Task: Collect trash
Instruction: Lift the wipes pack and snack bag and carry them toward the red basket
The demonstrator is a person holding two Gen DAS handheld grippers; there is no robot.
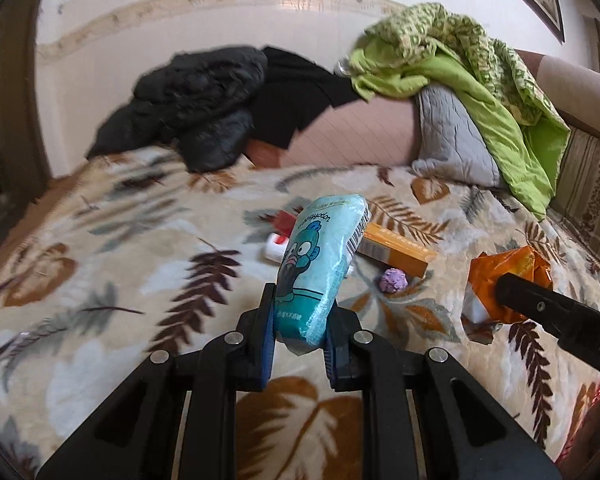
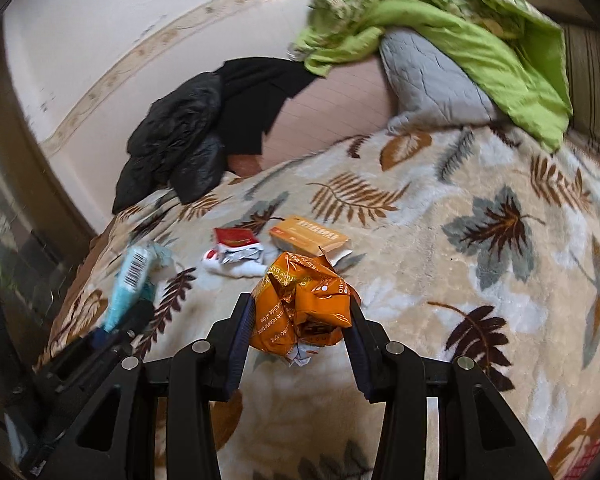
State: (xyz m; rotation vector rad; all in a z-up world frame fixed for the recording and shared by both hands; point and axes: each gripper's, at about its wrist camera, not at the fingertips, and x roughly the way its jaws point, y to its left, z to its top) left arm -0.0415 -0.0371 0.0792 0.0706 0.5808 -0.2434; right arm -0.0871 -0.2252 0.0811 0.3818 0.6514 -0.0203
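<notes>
Left gripper (image 1: 300,326) clamps blue tissue pack (image 1: 320,264); right gripper (image 2: 297,326), half open, grips orange wrapper (image 2: 300,300). Orange box (image 2: 310,236) at 12 o'clock; bare blanket (image 2: 460,280) at 3.

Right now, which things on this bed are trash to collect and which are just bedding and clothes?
Trash:
- blue tissue pack, held in left tool
- orange wrapper, held in right tool
- orange box
- red-and-white wrapper
- purple paper ball

Not trash:
- leaf-print blanket
- black jacket
- green quilt
- grey pillow
</notes>
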